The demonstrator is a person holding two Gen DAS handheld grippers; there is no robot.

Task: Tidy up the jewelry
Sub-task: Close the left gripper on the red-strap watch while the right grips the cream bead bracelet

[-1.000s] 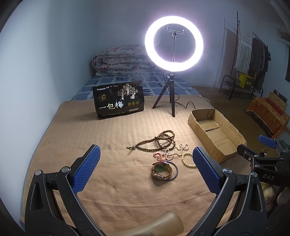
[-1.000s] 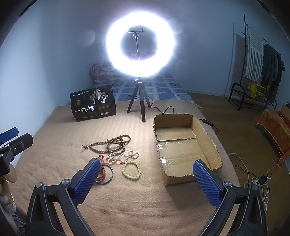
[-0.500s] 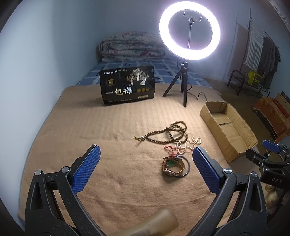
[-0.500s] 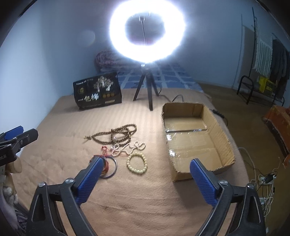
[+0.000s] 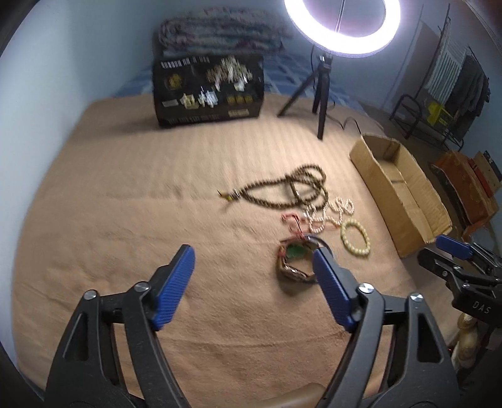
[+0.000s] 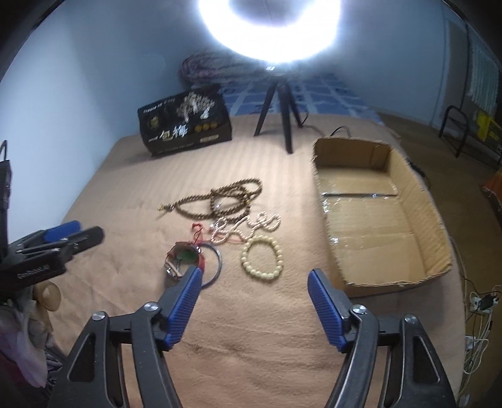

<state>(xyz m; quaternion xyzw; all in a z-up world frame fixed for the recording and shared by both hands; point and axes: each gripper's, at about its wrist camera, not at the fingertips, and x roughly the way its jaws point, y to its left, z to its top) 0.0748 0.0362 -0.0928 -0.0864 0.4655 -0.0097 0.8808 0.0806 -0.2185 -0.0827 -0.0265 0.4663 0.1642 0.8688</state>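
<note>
Lying together: two bead strands (image 6: 219,201), two bracelets (image 6: 262,259), one box (image 6: 376,219).

You are looking across a bed spread with a tan blanket (image 5: 131,194), under pale blue walls (image 6: 94,62). A lit ring light (image 5: 342,28) on a black tripod (image 6: 279,110) glares at its far end, beside a folded floral quilt (image 5: 219,28) on a blue checked sheet (image 6: 329,91). To your right, a black metal clothes rack (image 5: 439,94) stands on the brown floor (image 6: 470,204).
</note>
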